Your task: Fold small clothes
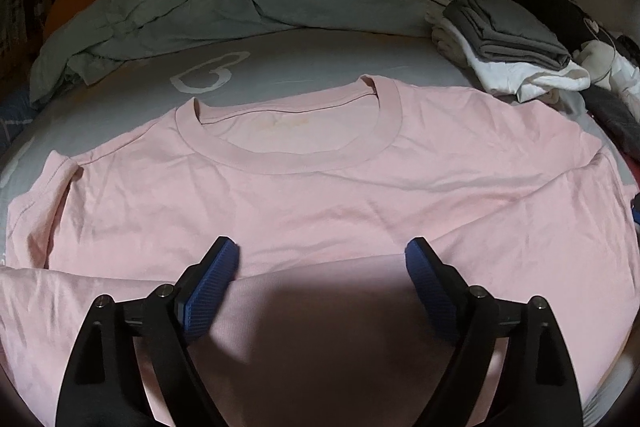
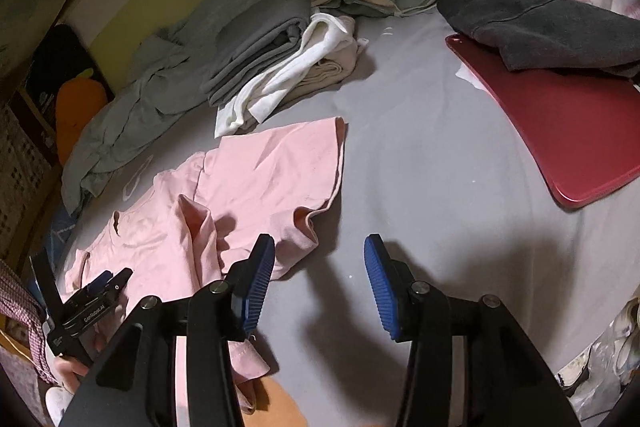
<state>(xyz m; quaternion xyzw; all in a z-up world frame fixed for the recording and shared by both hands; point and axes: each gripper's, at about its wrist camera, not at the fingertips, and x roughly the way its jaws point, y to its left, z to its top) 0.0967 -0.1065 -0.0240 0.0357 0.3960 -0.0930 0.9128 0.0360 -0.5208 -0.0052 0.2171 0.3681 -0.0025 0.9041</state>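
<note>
Left gripper point(image 1: 322, 259): jaws wide apart, nothing held, poised over the folded lower edge of the pink T-shirt point(image 1: 320, 187), which lies flat on the grey bed sheet point(image 1: 320, 59). Right gripper point(image 2: 320, 263): jaws parted, empty, over bare sheet just right of the shirt's sleeve. Right wrist view alone shows a red board point(image 2: 560, 131) and the left gripper's body, lettered "GenRobot.AI".
</note>
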